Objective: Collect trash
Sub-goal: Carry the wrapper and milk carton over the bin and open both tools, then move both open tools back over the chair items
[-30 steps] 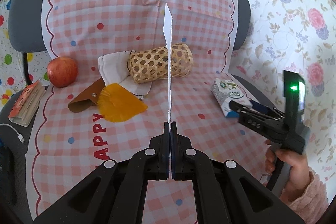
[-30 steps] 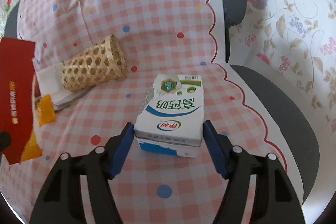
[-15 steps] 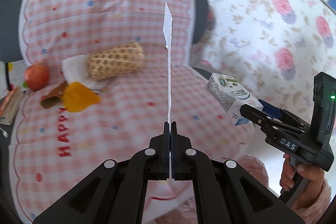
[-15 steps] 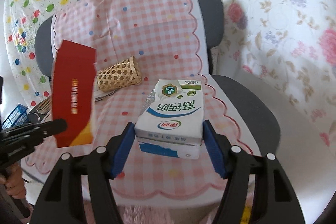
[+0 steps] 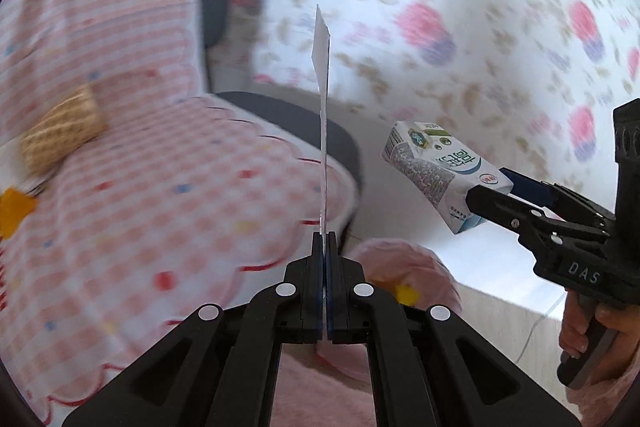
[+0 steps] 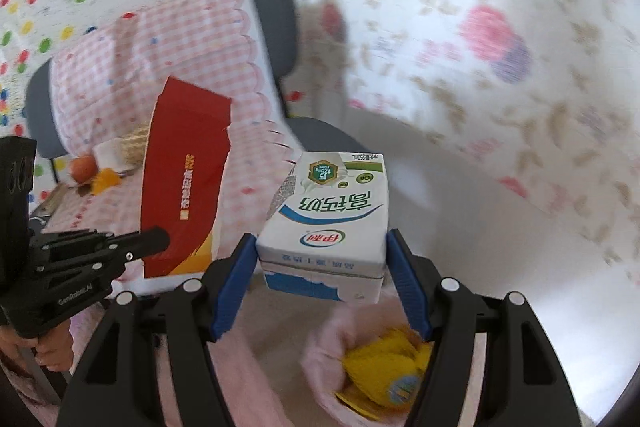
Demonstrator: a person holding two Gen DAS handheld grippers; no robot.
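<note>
My left gripper (image 5: 325, 239) is shut on a flat red paper envelope (image 5: 322, 115), seen edge-on in the left wrist view and broadside in the right wrist view (image 6: 186, 183). My right gripper (image 6: 320, 267) is shut on a white milk carton (image 6: 332, 207), held in the air right of the chair; the carton also shows in the left wrist view (image 5: 436, 175). The left gripper shows at the left of the right wrist view (image 6: 160, 237).
A chair draped in a pink checked cloth (image 5: 140, 195) lies to the left, with a woven basket (image 5: 60, 129), an orange scrap (image 5: 14, 211) and an apple (image 6: 82, 167) on it. Pink slippers with yellow decoration (image 6: 384, 367) are below. Floral wall behind.
Both grippers have swung right and away from the chair seat, carrying the envelope and the carton. The chair now sits at the left of both views, and the floor shows below.
</note>
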